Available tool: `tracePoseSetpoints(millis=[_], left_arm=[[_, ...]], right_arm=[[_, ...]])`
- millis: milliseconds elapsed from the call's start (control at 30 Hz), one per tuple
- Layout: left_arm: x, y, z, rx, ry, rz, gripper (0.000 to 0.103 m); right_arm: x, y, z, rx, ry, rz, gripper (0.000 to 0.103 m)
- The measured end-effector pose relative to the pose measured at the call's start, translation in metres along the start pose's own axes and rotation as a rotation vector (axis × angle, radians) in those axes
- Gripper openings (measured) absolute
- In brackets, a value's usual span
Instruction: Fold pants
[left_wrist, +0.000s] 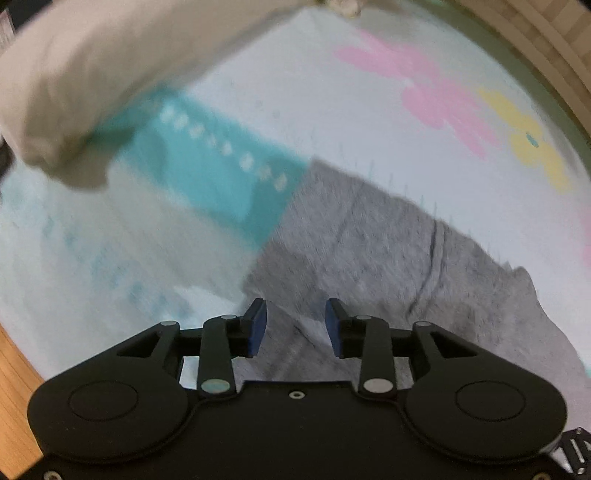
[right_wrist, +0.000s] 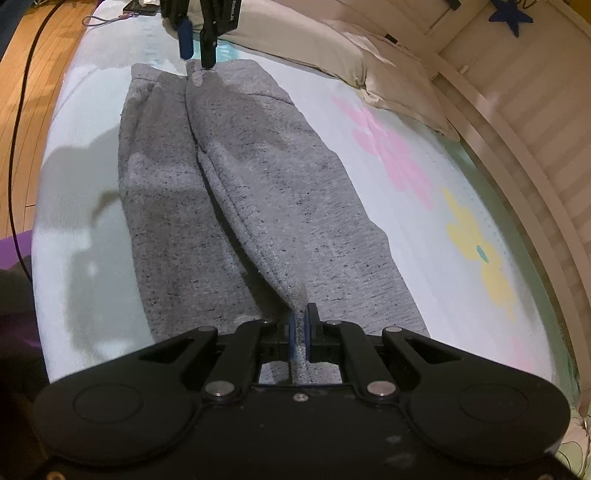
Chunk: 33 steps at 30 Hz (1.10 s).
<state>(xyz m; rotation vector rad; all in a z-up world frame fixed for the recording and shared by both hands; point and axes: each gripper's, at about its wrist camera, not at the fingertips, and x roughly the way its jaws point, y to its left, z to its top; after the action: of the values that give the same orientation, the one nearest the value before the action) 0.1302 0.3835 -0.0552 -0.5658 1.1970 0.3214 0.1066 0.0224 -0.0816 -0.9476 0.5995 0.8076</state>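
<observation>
Pants (right_wrist: 258, 192) grey, flecked, lengthwise creased

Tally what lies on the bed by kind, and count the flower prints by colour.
Grey pants: 1
Beige pillows: 2
Pink flower prints: 1
Yellow flower prints: 1
Total: 5
</observation>
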Motion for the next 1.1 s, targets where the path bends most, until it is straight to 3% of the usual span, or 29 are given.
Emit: tracePoseSetpoints(millis=[100,267,500,533,667,900,1100], left_arm=[[0.015,0.002,-0.002,-0.051,0.06,0.003,0.044],[0.02,0.003,0.003,-0.138,0.033,-0.021,0.05],[0.025,0.008,0.02,-0.244,-0.003,-0.079,0.05],[0.025,0.01,0.019,-0.257,-0.012,-0.086,0.048],[0.009,0.01,0.008,-0.254,-0.07,-0.068,0.018],[-0.055,0.006,-0.022,-0.204,-0.233,-0.104,0.016],[-0.069,0.007,-0.05,-0.177,-0.247,-0.064,0.016]], right_arm=[[0.001,0.0,0.0,0.0,0.0,0.001,0.005],[0.005,-0.001,0.001,0.005,0.007,0.004,0.005],[0.004,-0.001,-0.001,0.002,0.002,0.01,0.005],[0.004,-0.001,-0.001,-0.001,0.0,0.012,0.005],[0.003,0.001,-0.003,-0.012,-0.003,0.009,0.005],[-0.018,-0.01,-0.002,0.026,-0.04,-0.01,0.005],[-0.039,-0.01,-0.007,0.028,-0.066,-0.002,0.005]])
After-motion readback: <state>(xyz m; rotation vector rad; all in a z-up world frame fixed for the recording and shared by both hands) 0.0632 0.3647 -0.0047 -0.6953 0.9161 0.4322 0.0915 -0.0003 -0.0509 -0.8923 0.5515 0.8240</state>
